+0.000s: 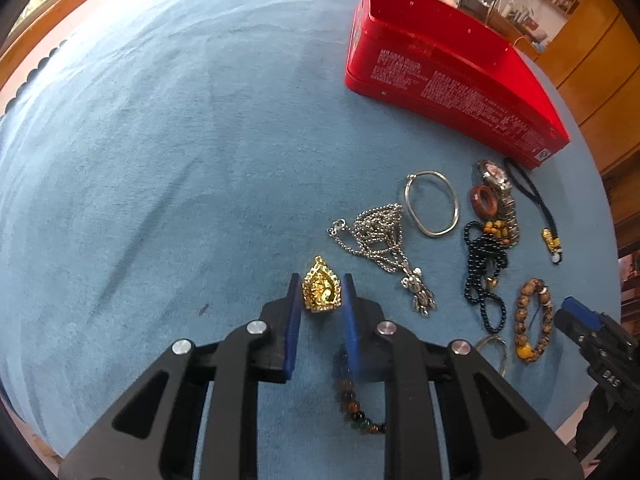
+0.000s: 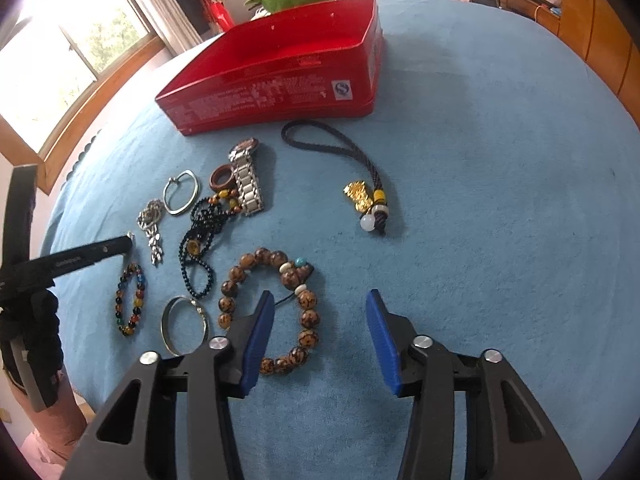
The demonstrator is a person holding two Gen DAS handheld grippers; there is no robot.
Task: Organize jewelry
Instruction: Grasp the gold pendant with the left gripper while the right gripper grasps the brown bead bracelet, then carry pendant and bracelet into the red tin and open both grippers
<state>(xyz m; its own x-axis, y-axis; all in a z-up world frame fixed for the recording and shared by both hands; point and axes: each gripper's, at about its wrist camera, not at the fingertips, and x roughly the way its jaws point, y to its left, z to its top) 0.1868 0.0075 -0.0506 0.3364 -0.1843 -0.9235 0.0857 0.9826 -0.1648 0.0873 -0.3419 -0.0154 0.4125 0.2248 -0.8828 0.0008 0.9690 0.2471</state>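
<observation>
The left claw (image 1: 322, 294) is bracketing a gold pendant (image 1: 321, 290) on the blue cloth (image 1: 160, 160), pads apparently touching its edges. It could squirt out if the pads are catching only its ornate rim. The right claw (image 2: 320, 320) is hanging released over a brown bead bracelet (image 2: 272, 308). Beyond both, the red tin (image 2: 280, 64) is sitting open; a silver chain (image 1: 380, 232) is lying just right of the pendant.

My left gripper (image 1: 322, 294): blue pads flank the gold pendant (image 1: 321, 289).
Beside it: silver chain (image 1: 380, 232).
Beyond: red tin (image 1: 448, 72) on blue cloth (image 1: 180, 140).
</observation>
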